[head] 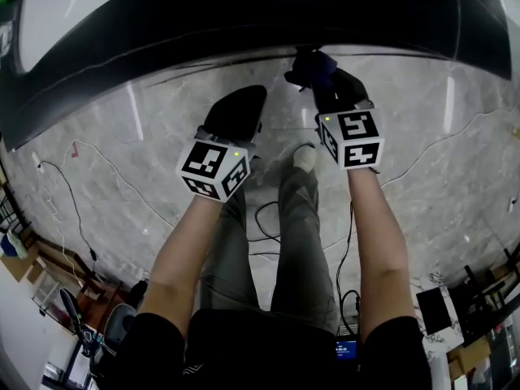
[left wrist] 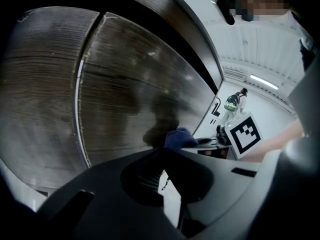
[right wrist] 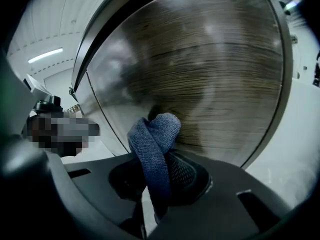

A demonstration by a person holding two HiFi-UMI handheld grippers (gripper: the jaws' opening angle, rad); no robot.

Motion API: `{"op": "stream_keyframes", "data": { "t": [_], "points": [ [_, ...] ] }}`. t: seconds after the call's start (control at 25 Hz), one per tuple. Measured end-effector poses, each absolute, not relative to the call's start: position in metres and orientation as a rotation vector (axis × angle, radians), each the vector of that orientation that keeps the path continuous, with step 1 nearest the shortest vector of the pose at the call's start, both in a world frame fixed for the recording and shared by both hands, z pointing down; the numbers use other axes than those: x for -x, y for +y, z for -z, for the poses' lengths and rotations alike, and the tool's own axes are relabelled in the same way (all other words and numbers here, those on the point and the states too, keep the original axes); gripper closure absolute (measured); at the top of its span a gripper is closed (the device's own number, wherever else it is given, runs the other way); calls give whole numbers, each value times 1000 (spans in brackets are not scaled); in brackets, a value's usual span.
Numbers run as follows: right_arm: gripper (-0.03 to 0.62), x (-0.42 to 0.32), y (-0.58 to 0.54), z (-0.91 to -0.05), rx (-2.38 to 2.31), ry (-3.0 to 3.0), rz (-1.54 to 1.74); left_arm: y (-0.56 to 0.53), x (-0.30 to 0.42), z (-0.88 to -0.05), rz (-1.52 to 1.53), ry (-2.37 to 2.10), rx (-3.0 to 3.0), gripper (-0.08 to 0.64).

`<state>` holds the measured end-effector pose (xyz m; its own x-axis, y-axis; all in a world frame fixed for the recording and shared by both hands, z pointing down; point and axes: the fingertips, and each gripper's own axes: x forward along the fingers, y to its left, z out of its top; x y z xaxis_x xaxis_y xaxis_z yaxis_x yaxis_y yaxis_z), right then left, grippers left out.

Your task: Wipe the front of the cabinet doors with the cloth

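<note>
The right claw pinches a dark blue cloth. The cloth's folded strip runs down between the jaws, and its bunched end rises above the tips and sits against the wood-grain cabinet door, low on the panel. In the head view the cloth is at the far end of the right claw, right at the dark cabinet's lower edge.

The left claw is pressed together at the tips with nothing between them. It points at the doors, where a pale vertical seam divides two panels on its left. The cloth shows beyond it to the right, apart from it. From above, the left claw is just left of the right one and a little nearer the person.

Below both lies a grey marble floor with thin cables trailing across it.
</note>
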<state>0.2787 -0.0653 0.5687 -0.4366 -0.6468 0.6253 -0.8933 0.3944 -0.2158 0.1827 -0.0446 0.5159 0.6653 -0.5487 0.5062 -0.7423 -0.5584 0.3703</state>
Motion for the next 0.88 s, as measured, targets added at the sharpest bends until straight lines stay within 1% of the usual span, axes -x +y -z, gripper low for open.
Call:
{"op": "stream_keyframes", "data": {
  "t": [0.52,0.88],
  "points": [
    [520,-381,-62,-579,-1482,-2112,-784,-39,-249,-522,-472,-929,-2340,551],
    [520,-404,-53,-566,-1549,-2089,-812,-35,-264,-510,-448,-908,-2350,551]
  ]
}}
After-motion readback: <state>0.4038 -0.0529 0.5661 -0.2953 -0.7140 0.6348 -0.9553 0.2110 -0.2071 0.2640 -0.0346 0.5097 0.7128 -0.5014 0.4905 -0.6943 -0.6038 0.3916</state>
